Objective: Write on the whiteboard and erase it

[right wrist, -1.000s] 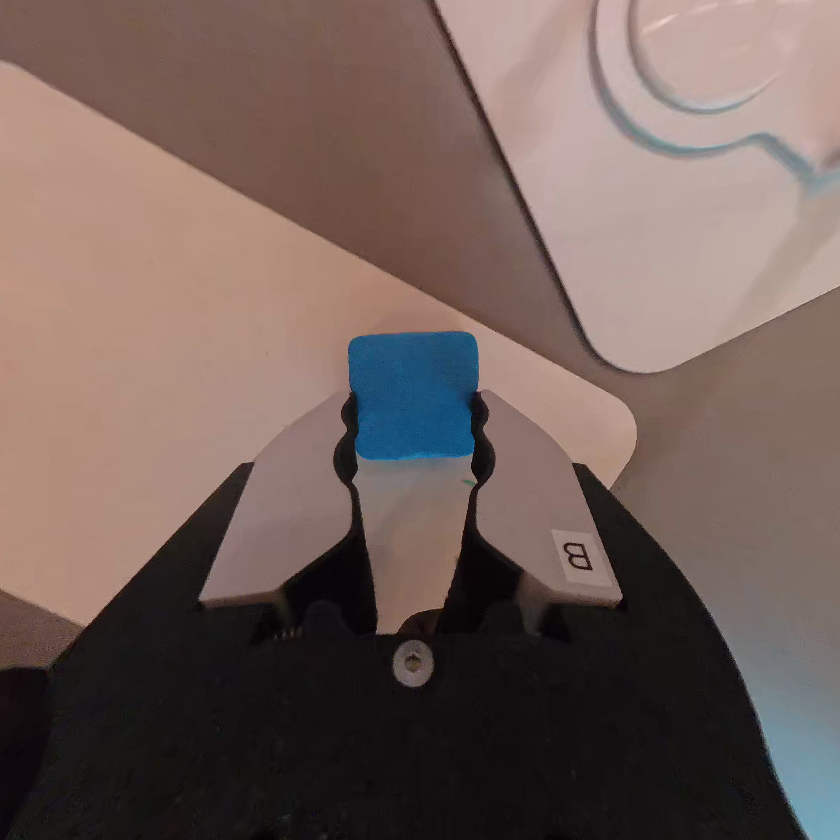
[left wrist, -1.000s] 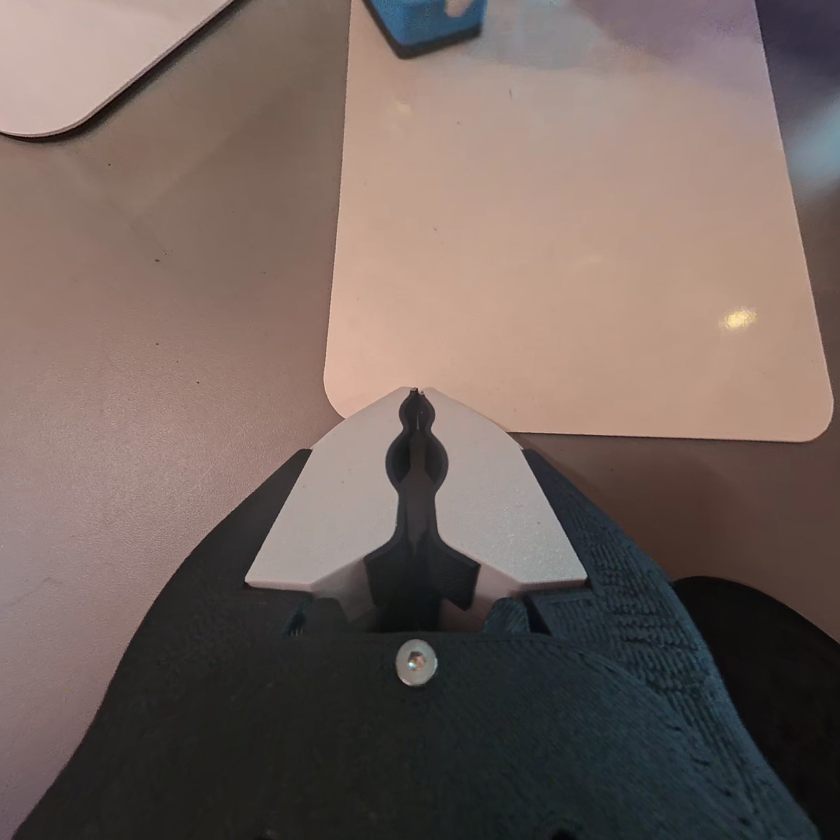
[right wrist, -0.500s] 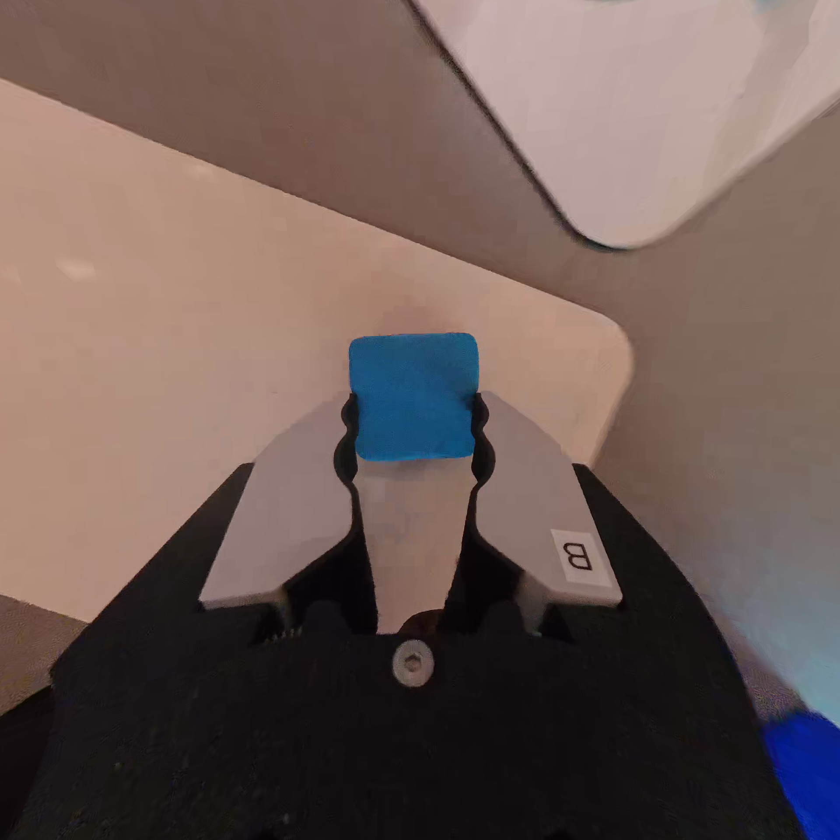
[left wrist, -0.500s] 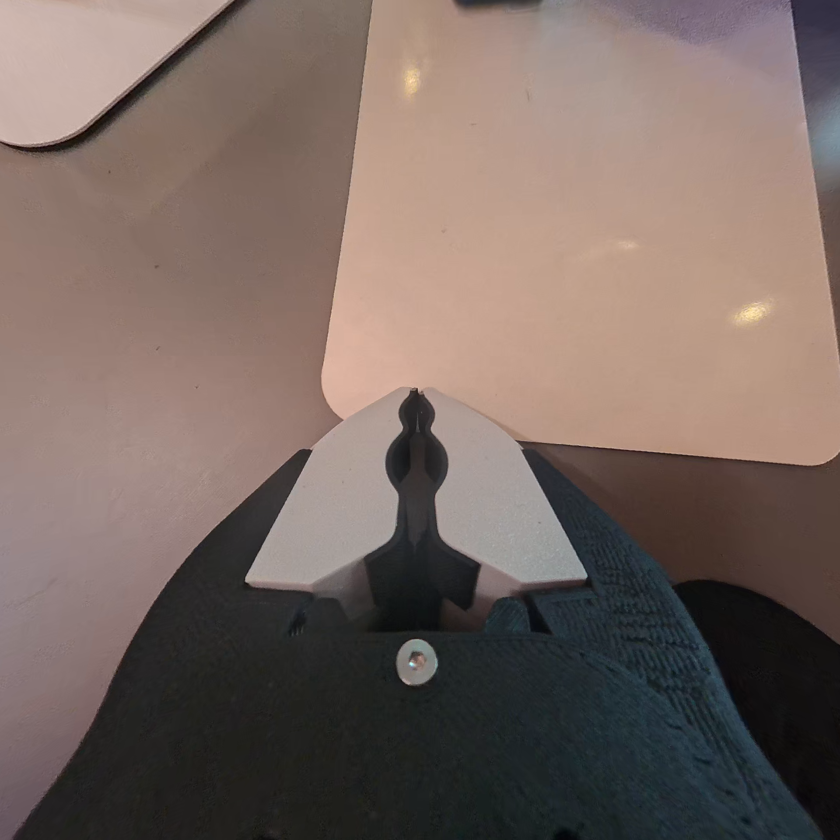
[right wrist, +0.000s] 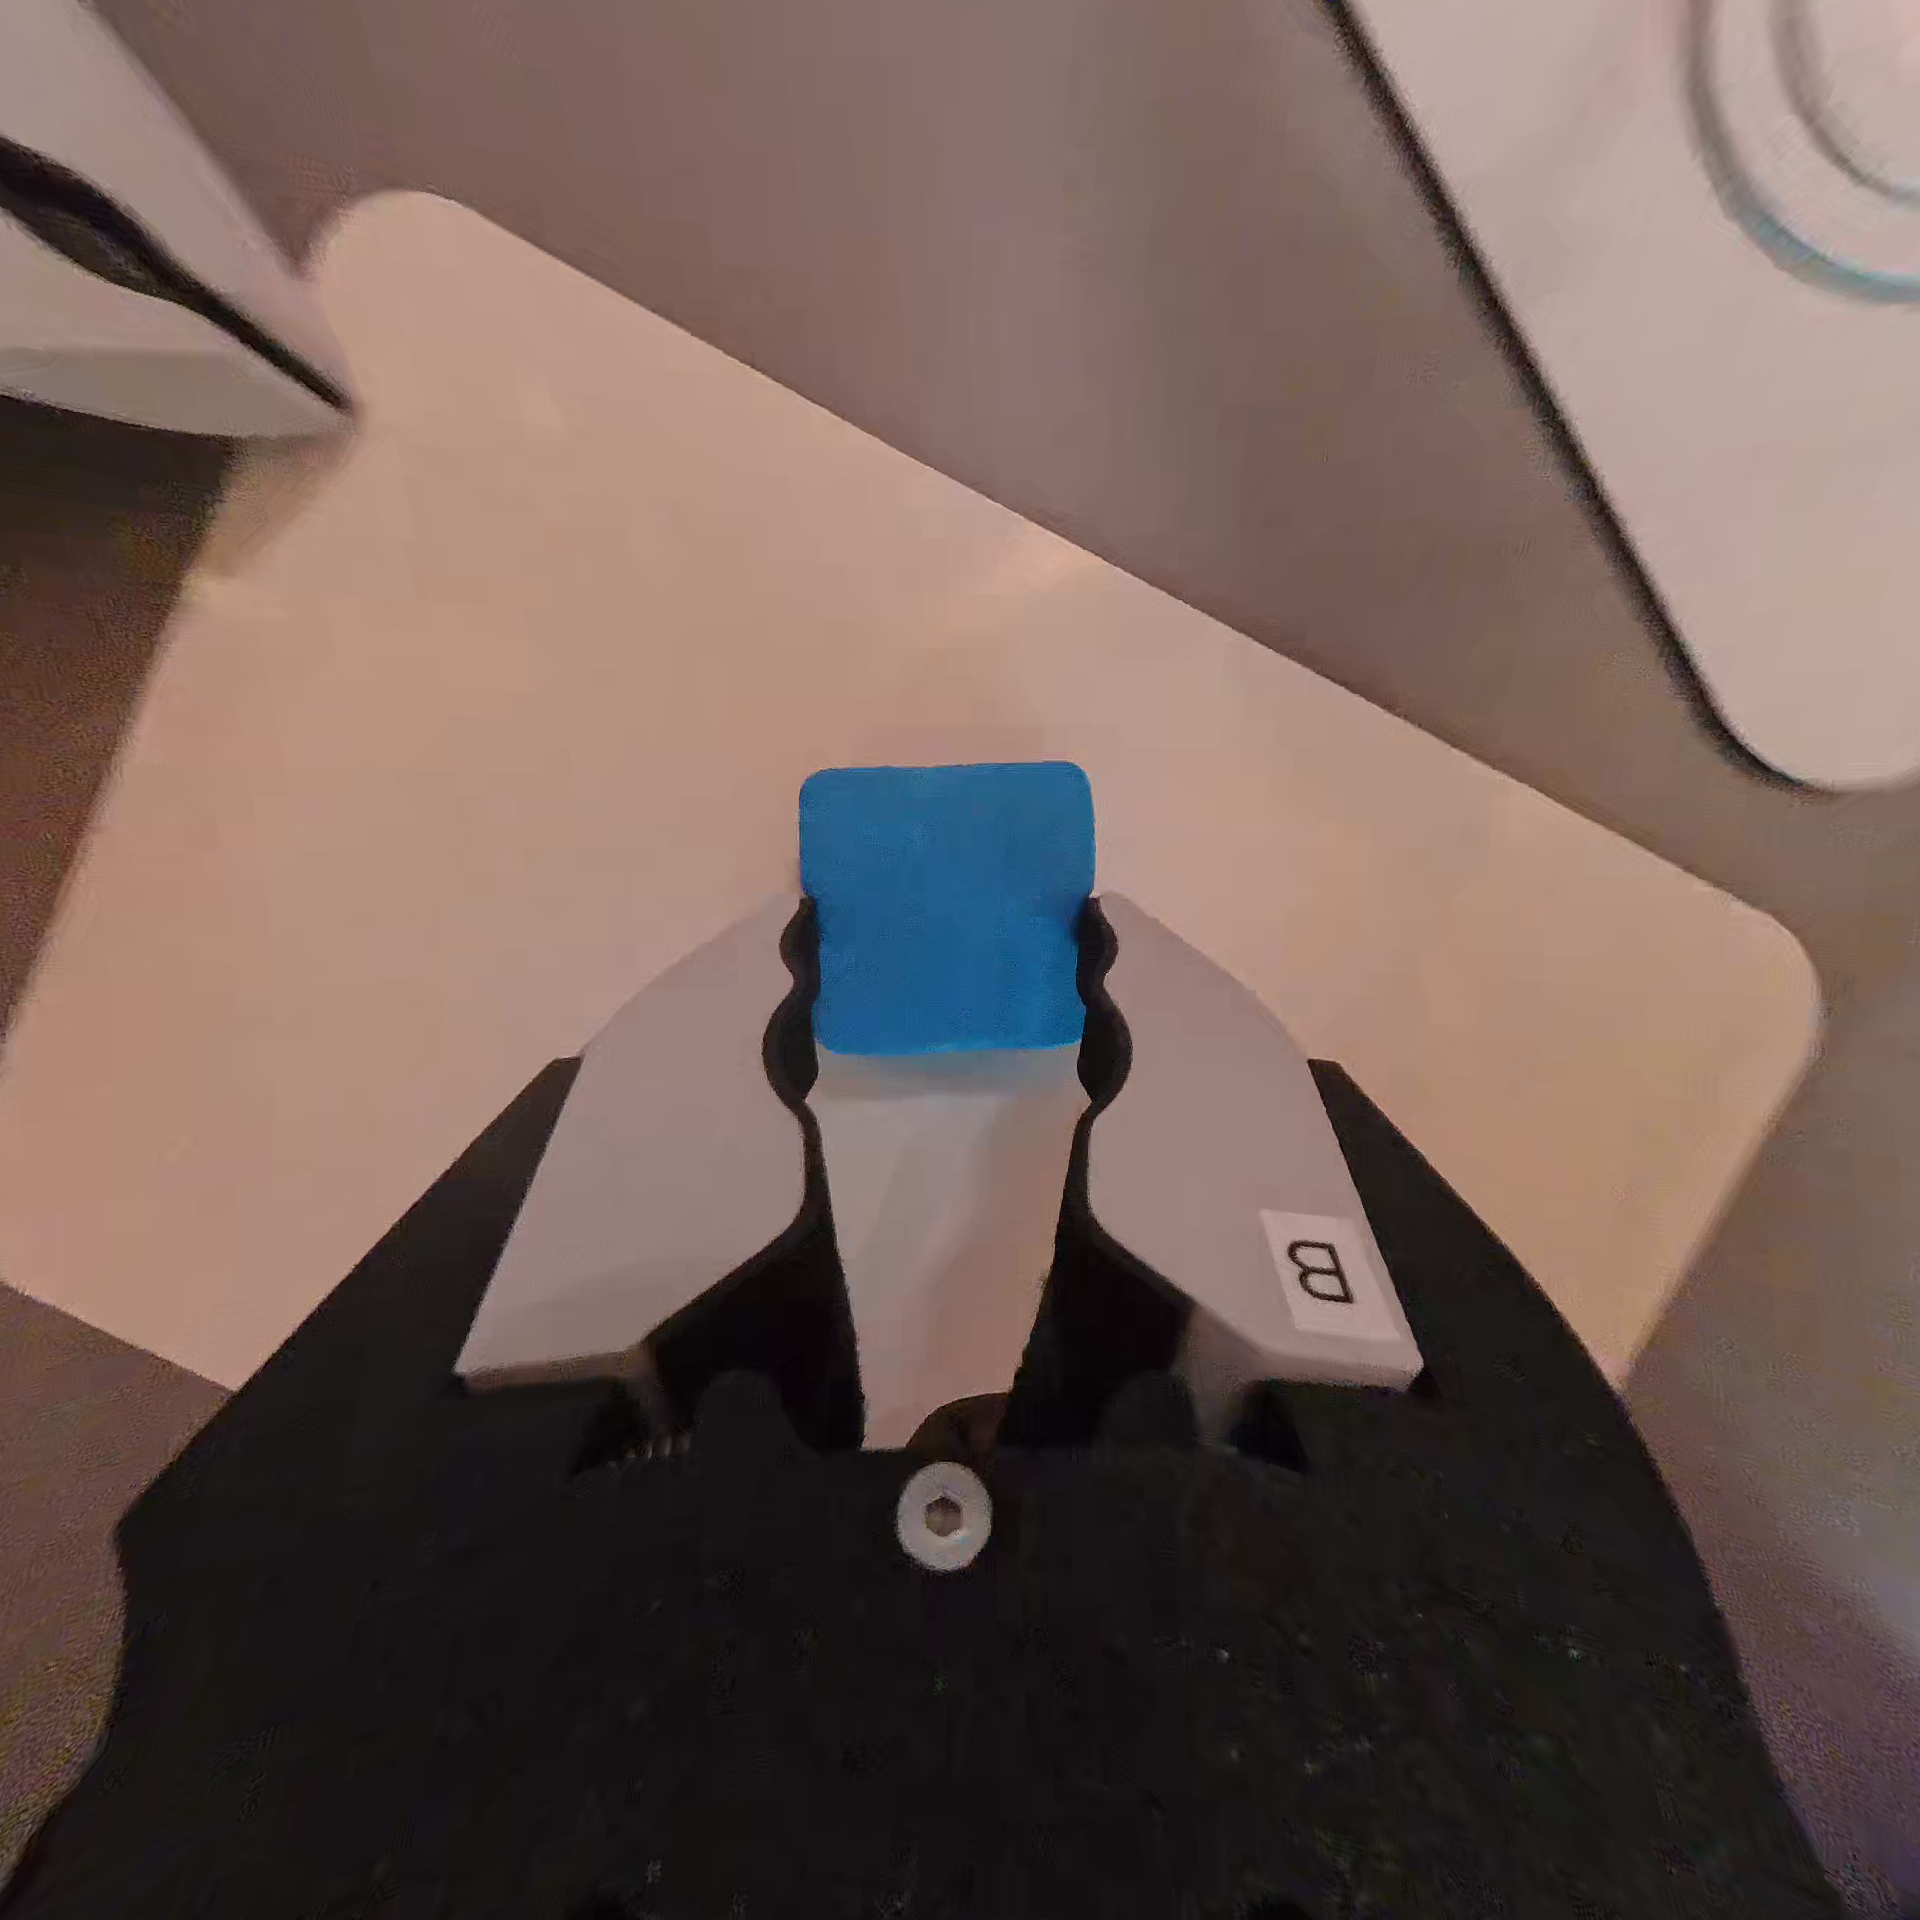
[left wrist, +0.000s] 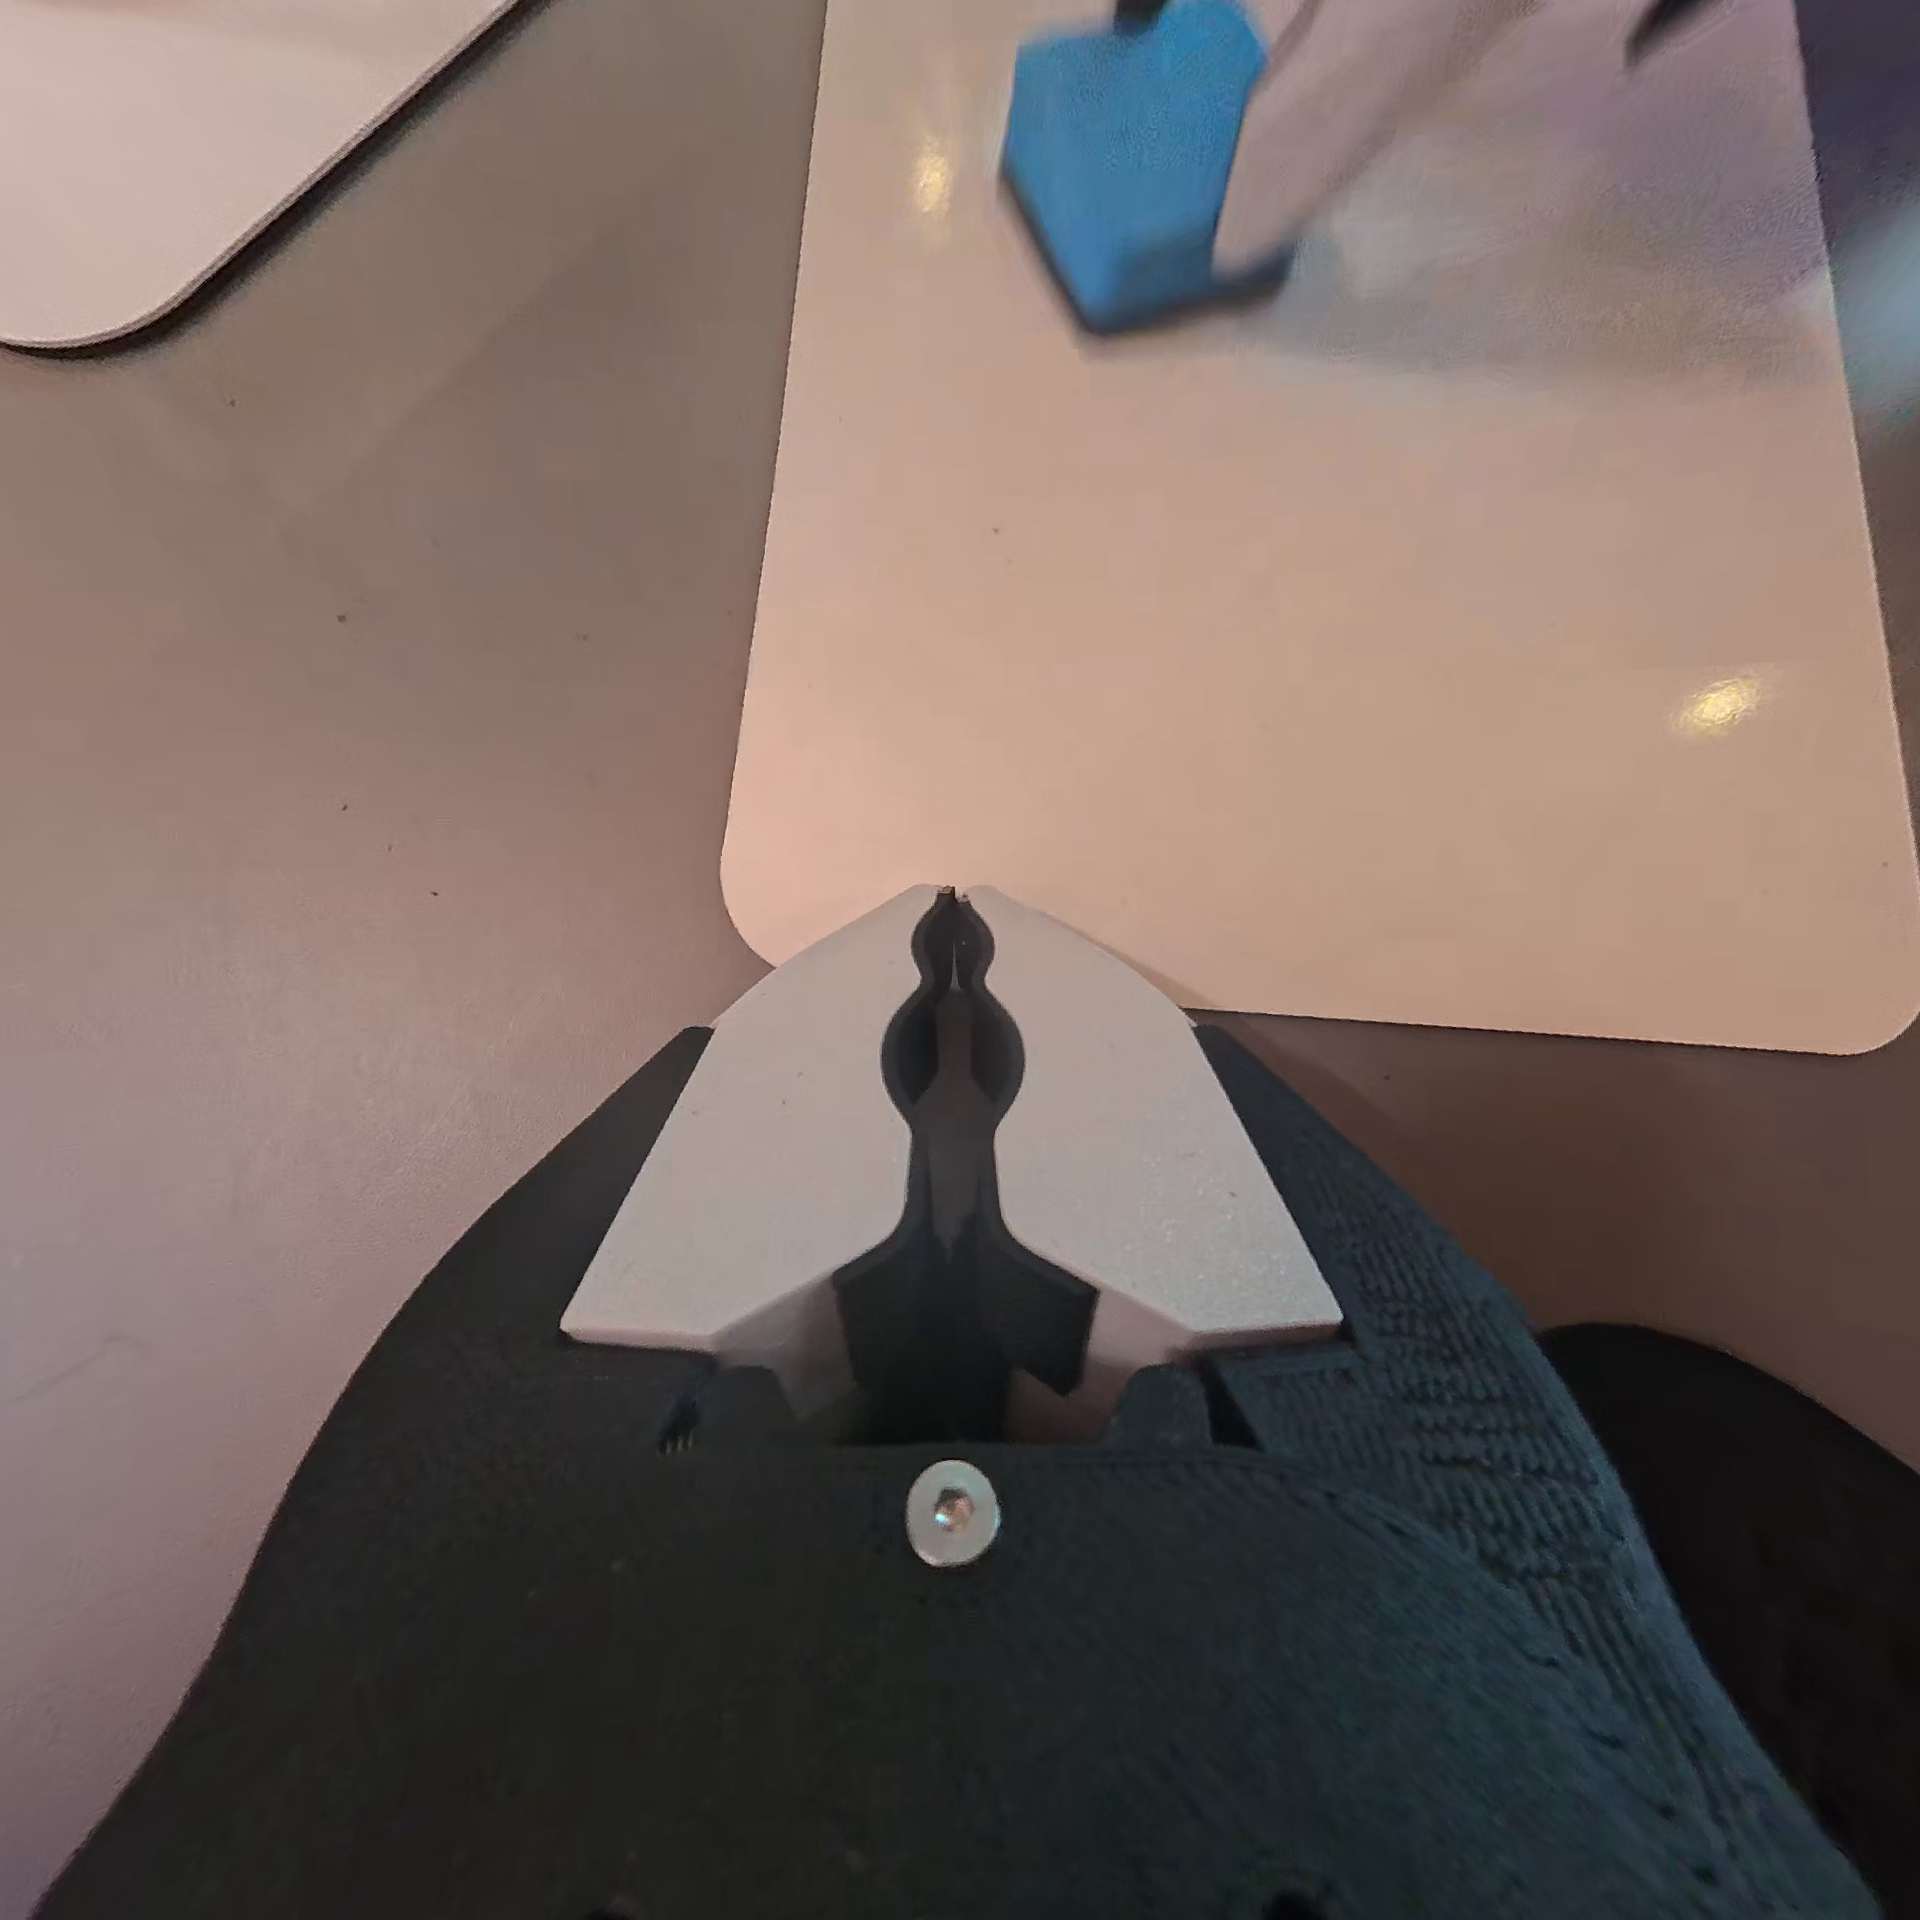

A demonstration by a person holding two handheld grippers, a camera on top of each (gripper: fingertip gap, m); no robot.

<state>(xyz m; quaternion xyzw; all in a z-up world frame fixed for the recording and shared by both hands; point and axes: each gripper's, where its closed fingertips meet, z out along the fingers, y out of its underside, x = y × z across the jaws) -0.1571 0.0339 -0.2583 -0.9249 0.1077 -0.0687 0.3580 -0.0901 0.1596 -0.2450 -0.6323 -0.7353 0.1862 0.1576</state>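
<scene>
A blank white whiteboard (left wrist: 1299, 644) lies flat on the brown table; it also shows in the right wrist view (right wrist: 582, 748). My right gripper (right wrist: 945, 914) is shut on a blue eraser block (right wrist: 945, 904) and holds it over the board. The eraser (left wrist: 1127, 177) shows blurred at the board's far end in the left wrist view, with a white finger (left wrist: 1278, 135) of the right gripper beside it. My left gripper (left wrist: 954, 894) is shut and empty, its tips at the board's near left corner. No writing shows on the board.
A second white board (left wrist: 156, 156) lies at the far left. In the right wrist view a white board with faint bluish circle lines (right wrist: 1714, 312) lies at the upper right. The left gripper (right wrist: 135, 312) shows at the upper left there. Brown table (left wrist: 364, 675) surrounds the boards. The left gripper's tips are roughly 15 centimeters from the right gripper's.
My right gripper with the eraser has swept back along the board toward the left gripper, after being nearly out of the left view half a second ago. The left gripper has stayed put.
</scene>
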